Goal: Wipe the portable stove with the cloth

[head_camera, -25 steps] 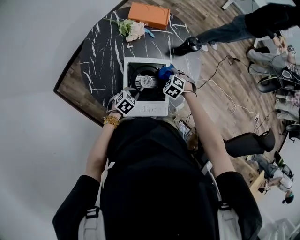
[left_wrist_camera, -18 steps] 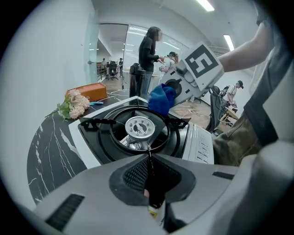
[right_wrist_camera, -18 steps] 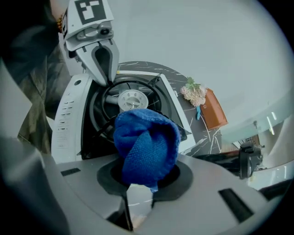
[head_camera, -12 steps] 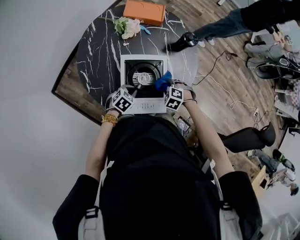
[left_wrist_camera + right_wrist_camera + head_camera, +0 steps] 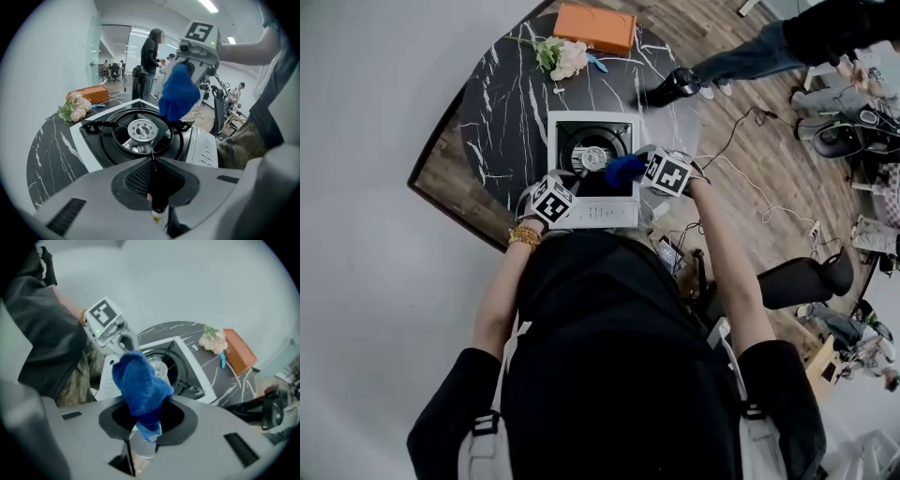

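Black marbled table (image 5: 502, 103) is seen w/ the portable stove (image 5: 567, 127) at its near edge. L gripper (image 5: 152, 164) is held shut, nothing between the jaws, at the stove's front. R gripper (image 5: 143, 427) is clamped on the blue cloth (image 5: 623, 170), raised above the stove's right side, no contact. Wiping is judged unfinished; burner (image 5: 593, 157) area is prob. left. Flowers (image 5: 565, 58) & orange box (image 5: 597, 28) lie beyond.

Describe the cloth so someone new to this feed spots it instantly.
On the black marble table sits a white portable stove. Over its right side, the right gripper pinches the cloth: a bunched, fluffy, bright blue wad, unlike the pale flowers and orange box at the table's far edge.
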